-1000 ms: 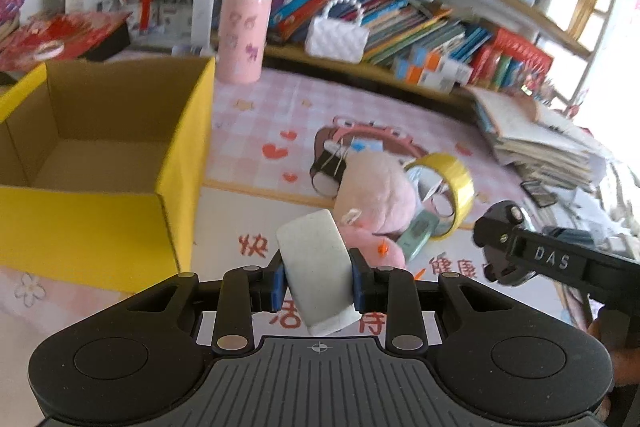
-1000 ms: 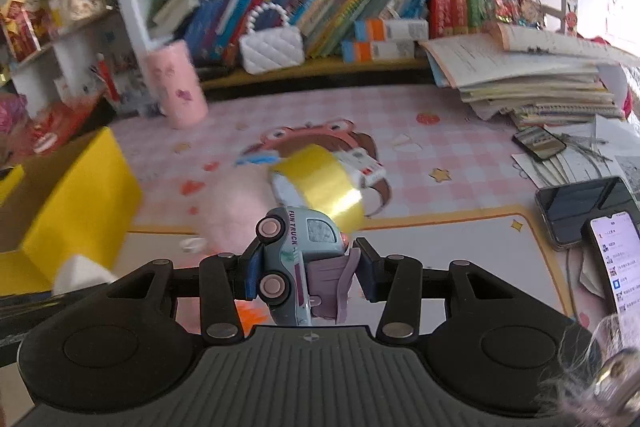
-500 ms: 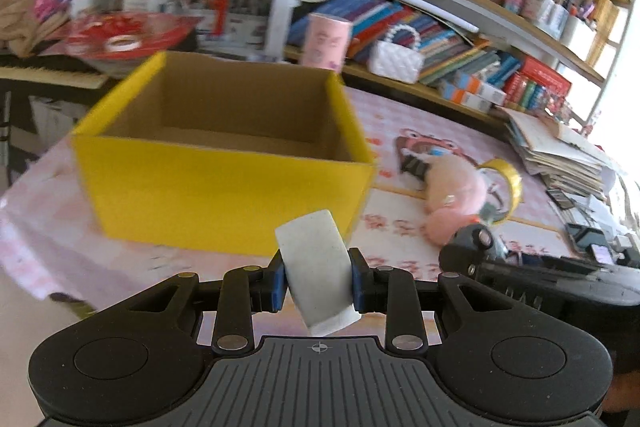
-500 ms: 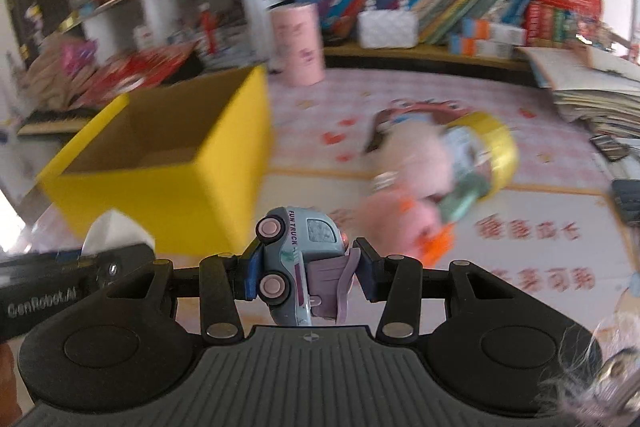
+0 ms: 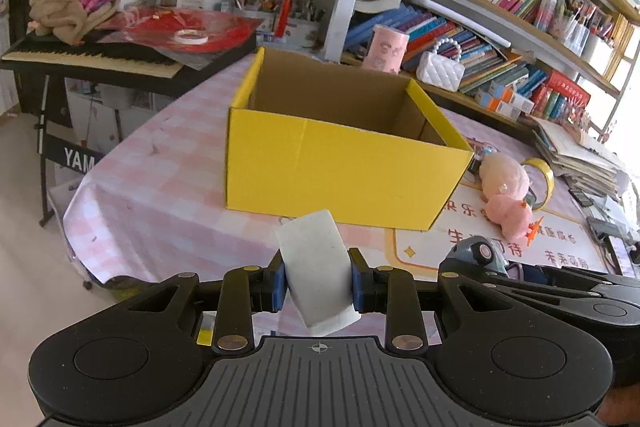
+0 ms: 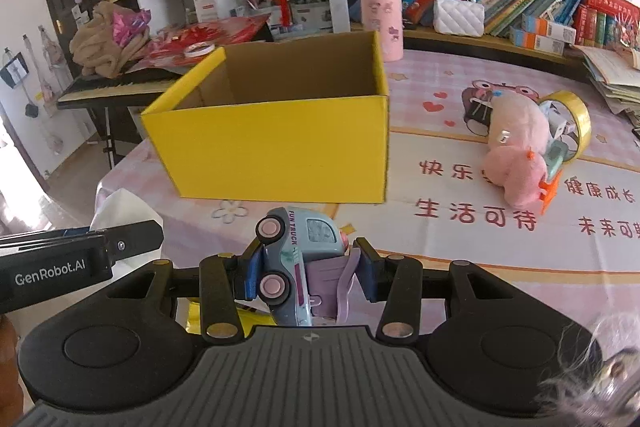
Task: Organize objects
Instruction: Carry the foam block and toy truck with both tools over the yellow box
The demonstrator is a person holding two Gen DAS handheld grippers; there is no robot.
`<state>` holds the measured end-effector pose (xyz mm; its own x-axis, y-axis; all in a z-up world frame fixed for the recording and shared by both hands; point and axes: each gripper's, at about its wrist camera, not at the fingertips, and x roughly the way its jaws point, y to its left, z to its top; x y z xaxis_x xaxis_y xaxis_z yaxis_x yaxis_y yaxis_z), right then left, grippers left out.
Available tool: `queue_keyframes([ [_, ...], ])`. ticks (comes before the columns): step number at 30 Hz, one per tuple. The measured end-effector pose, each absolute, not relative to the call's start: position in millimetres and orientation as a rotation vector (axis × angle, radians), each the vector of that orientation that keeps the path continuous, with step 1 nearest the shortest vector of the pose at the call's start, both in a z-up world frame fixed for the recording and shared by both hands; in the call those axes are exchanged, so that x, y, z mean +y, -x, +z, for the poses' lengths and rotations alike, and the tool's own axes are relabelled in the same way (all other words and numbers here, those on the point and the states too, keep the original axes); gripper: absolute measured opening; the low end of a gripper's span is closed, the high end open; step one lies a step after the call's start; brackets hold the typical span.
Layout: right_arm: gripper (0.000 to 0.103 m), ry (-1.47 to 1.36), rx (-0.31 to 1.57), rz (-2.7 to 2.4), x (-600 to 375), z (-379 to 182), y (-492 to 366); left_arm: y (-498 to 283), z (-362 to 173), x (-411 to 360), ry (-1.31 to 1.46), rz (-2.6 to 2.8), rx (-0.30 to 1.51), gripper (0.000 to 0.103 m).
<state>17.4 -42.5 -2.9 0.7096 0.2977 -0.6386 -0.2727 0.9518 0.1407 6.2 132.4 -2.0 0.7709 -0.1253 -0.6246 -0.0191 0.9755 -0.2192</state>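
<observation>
My left gripper (image 5: 319,285) is shut on a white block (image 5: 316,269), held in front of the open yellow cardboard box (image 5: 340,163) on the pink checked table. My right gripper (image 6: 306,277) is shut on a light-blue toy truck (image 6: 298,259) with pink wheels, near the box's front wall (image 6: 276,147). The left gripper also shows at the left of the right wrist view (image 6: 80,251), with the block beyond it. A pink plush toy (image 6: 516,147) and a yellow tape roll (image 6: 576,119) lie right of the box.
A pink cup (image 6: 380,19) and a white handbag (image 6: 458,15) stand behind the box by the bookshelves. A keyboard on a stand (image 5: 88,59) is left of the table. Stacked papers (image 5: 576,155) lie at the far right. The table edge drops off at left.
Both grippers have swung left and pulled back from the pile of toys, so the yellow box now sits centred ahead. Both still hold their objects.
</observation>
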Motion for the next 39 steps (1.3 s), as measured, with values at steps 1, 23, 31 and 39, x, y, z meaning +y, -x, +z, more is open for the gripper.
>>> queue_keyframes([
  [1,0.043,-0.034,0.713,0.314,-39,-2,-16,-5,-2,134,0.22,-0.064,0.687,0.028],
  [23,0.043,0.031,0.598,0.28,-22,33,-43,-44,35,142,0.166,-0.136,0.535,0.028],
  [31,0.043,0.063,0.472,0.29,-19,54,-110,-100,51,138,0.156,-0.096,0.48,0.028],
  [39,0.043,0.197,0.539,0.336,-11,22,-181,-155,26,123,0.12,-0.058,0.572,0.028],
])
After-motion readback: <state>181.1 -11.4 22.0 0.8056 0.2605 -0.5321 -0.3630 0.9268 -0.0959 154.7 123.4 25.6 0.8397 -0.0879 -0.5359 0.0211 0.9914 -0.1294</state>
